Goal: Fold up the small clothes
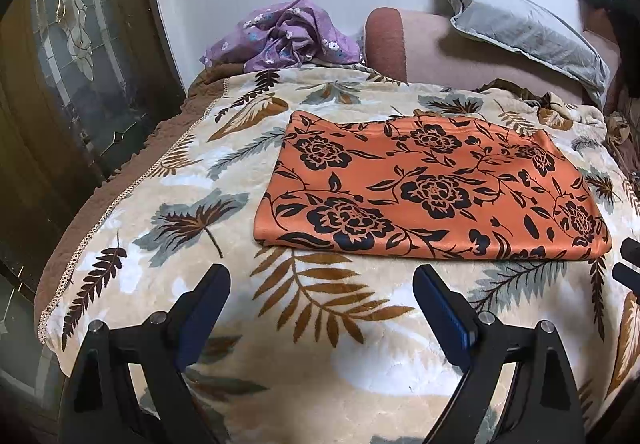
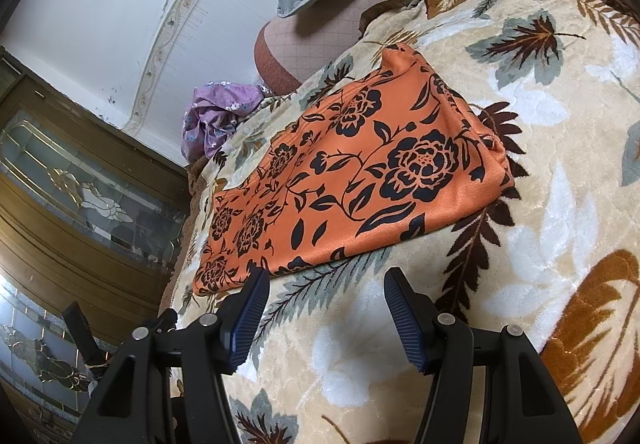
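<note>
Left gripper (image 1: 322, 286): your jaws stand wide apart and hold nothing, at the lower centre of the left view, just short of the cloth's near edge.
Right gripper (image 2: 326, 290): also spread and empty, lower centre of the right view; its left finger (image 2: 250, 314) sits right at the cloth's near corner, contact unclear.
Orange floral garment (image 1: 432, 188): it lies flat as a folded rectangle on the leaf-print blanket (image 1: 168, 204), centre-right of the left view.
Purple garment (image 1: 280, 34): crumpled at the upper middle, well apart from the orange one.
Step, as I judge it: take the near corners for another fold.
Your technique: pinch every layer, lift both corners evenly, lay edge onto edge.
Watch: slippery-looking fabric may slide.
</note>
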A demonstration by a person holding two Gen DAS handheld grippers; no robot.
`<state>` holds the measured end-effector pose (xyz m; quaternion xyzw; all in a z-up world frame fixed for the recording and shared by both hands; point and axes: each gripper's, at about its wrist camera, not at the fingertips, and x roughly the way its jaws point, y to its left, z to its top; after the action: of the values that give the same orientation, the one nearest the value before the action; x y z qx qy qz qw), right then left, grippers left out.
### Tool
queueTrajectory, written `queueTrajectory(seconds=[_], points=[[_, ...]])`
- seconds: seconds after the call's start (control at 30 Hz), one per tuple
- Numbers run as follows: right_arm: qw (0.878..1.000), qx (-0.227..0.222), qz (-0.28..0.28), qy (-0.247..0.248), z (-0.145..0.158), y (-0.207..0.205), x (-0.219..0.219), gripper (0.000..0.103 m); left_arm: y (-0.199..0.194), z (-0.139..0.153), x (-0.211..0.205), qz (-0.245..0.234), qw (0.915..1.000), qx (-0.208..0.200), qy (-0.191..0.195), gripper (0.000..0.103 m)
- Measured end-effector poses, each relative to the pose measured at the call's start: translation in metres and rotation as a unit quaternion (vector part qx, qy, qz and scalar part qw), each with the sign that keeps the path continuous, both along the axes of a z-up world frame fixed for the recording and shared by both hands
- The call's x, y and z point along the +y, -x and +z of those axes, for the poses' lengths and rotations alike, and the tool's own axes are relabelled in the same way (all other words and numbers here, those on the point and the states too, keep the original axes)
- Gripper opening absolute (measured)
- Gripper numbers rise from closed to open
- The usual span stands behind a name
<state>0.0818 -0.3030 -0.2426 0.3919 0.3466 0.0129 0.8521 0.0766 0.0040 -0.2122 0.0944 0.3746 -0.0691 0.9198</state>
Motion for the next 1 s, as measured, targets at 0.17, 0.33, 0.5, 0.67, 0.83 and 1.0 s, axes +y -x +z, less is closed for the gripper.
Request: queueTrajectory(seconds=[0.17, 0.33, 0.5, 0.67, 0.83, 1.0], points=[[1.000, -0.002, 0.001, 0.000, 0.001, 0.000, -0.001, 0.064, 0.001, -0.001, -0.004, -0.006, 1.0000, 0.002, -0.003, 0.093], [1.000, -0.009, 0.004, -0.003, 0.004, 0.001, -0.002, 0.064, 0.004, 0.000, -0.010, -0.013, 0.9999, 0.002, -0.008, 0.093], [1.000, -0.014, 0.007, -0.004, 0.007, 0.002, -0.003, 0.064, 0.007, 0.001, -0.015, -0.018, 0.9998, 0.000, -0.011, 0.093], [1.000, -0.013, 0.006, -0.004, 0.007, 0.003, -0.003, 0.064, 0.007, 0.000, -0.016, -0.022, 0.9997, 0.001, -0.013, 0.093], [1.000, -0.008, 0.005, -0.003, 0.006, 0.002, -0.003, 0.064, 0.003, -0.006, -0.012, -0.017, 0.9996, 0.018, -0.013, 0.093], [1.000, -0.006, 0.008, 0.001, 0.005, 0.000, -0.002, 0.064, -0.001, -0.013, -0.004, -0.007, 0.9996, 0.025, -0.013, 0.093]])
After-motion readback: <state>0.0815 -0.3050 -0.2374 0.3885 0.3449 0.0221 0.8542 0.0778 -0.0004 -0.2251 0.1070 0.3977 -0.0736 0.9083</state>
